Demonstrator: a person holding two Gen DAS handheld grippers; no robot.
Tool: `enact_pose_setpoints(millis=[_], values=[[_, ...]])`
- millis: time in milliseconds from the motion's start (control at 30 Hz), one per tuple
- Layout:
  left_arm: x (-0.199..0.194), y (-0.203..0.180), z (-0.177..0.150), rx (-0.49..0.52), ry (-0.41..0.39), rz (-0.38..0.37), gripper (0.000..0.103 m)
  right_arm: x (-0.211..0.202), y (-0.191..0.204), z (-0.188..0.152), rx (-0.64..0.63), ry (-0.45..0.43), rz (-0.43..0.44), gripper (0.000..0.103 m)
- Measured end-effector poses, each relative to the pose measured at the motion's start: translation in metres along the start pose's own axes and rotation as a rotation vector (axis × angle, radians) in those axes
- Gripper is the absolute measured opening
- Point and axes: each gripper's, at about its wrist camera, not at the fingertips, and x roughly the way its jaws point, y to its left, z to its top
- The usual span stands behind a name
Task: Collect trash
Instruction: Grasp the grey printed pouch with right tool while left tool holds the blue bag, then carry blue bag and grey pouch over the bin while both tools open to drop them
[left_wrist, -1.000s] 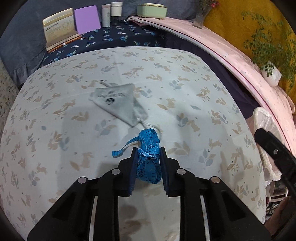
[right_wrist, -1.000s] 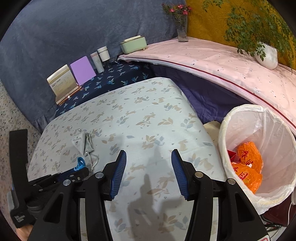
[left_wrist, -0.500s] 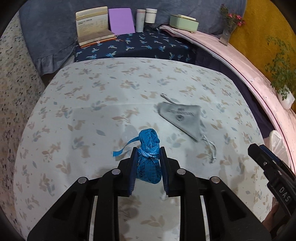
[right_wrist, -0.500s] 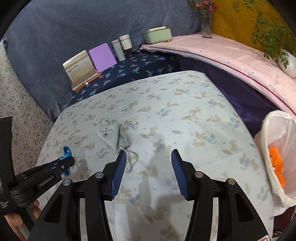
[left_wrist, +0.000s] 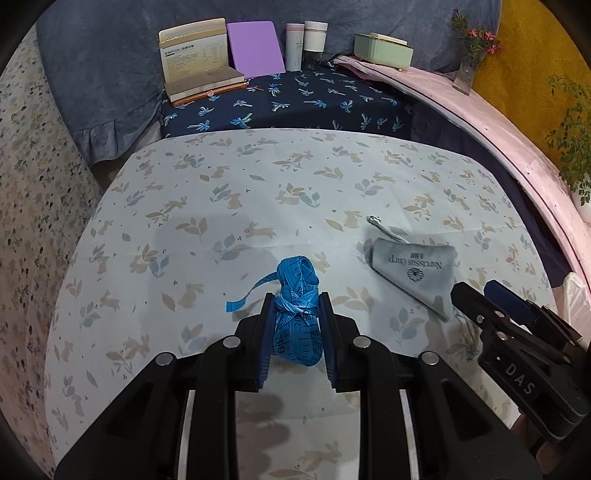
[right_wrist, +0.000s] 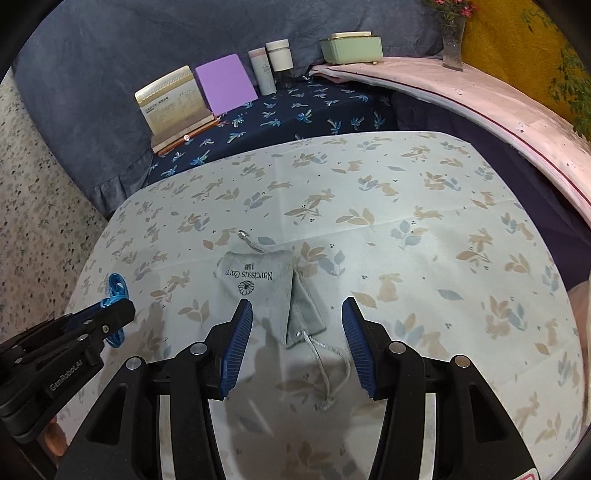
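The left tongs (left_wrist: 296, 314) are clamped on a bundled blue tape (left_wrist: 297, 295), whose loose end curls out to their left, above the counter (left_wrist: 221, 206). The right tongs (right_wrist: 297, 317) stand open over a grey pouch (right_wrist: 258, 280): its lower corner and cord (right_wrist: 325, 362) lie between the two pads, touching neither. The pouch lies flat on the counter, just right of the left tongs. Far ahead of both tongs, a green box (right_wrist: 351, 46) with its lid on sits on a pink ledge (right_wrist: 480, 96), near two closed jars (right_wrist: 271, 64); their contents cannot be seen. Half a second ago the pouch lay ahead and left of the right tongs; now it sits right under them, and the bin with orange wrappers has left the right view.
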Motion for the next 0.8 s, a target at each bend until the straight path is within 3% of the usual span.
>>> enact_pose_setpoints(millis=[233,367,433,800], values=[[0.011,-0.003,0.003,0.006,0.012,-0.009,0.023,0.023,0.004,-0.002,-0.013,0.042,0.003,0.047],[0.011,-0.01,0.001,0.02,0.014,-0.013,0.023,0.026,0.003,-0.008,-0.019,0.042,0.011,0.02],[0.009,-0.015,0.0,0.028,0.013,-0.015,0.022,0.023,0.001,-0.01,-0.011,0.044,0.035,0.013],[-0.031,-0.072,-0.007,0.112,-0.034,-0.064,0.022,-0.045,-0.032,-0.009,0.027,-0.064,0.015,0.009]])
